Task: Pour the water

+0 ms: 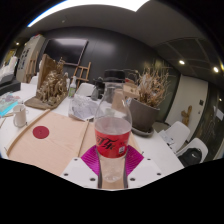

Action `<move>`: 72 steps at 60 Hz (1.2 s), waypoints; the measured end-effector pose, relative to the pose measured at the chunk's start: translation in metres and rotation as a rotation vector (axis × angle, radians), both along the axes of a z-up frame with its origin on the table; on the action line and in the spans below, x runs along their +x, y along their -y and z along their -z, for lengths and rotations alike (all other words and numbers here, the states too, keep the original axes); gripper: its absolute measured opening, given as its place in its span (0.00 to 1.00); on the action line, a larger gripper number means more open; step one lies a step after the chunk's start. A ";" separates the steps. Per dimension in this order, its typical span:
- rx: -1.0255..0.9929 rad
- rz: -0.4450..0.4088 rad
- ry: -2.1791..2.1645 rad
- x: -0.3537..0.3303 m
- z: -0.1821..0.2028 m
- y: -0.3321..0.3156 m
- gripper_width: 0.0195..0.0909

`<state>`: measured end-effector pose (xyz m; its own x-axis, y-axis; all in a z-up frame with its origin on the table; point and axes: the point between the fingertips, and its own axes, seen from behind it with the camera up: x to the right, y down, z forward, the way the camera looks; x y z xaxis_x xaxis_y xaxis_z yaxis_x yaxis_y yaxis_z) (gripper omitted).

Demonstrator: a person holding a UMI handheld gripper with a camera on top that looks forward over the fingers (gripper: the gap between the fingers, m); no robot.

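Gripping a clear plastic bottle (112,135) between its two fingers, the gripper (112,158) has the thing clenched low on the body, the magenta pads (93,158) showing on either side of it. The bottle stands upright, or very nearly so, with a red label band around its middle and its neck rising toward the ceiling; whether a cap sits on the neck cannot be told. Its base is lost between the fingers, so whether it rests on the table or hangs just above it is unclear.

Beyond the bottle lies a pale wooden board (50,140) on the white table (160,150), with a small round red object (41,131) resting on it. A small cup or glass (20,116) stands well apart, past the board's far edge. Behind the bottle sit a crumpled clear bag (88,108) and a dark planter of dried stems (150,95).

By the look of things, the step in hand is the carry: the bottle is secured but not yet tipped. If the cup is the receiving vessel, the next move calls for bringing the bottle's mouth over it and rolling the wrist slowly so the stream does not overshoot the narrow rim.
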<state>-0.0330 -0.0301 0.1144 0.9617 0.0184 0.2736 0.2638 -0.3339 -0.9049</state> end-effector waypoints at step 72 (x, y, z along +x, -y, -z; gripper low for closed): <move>0.181 -0.387 1.554 -0.320 -0.092 -0.118 0.12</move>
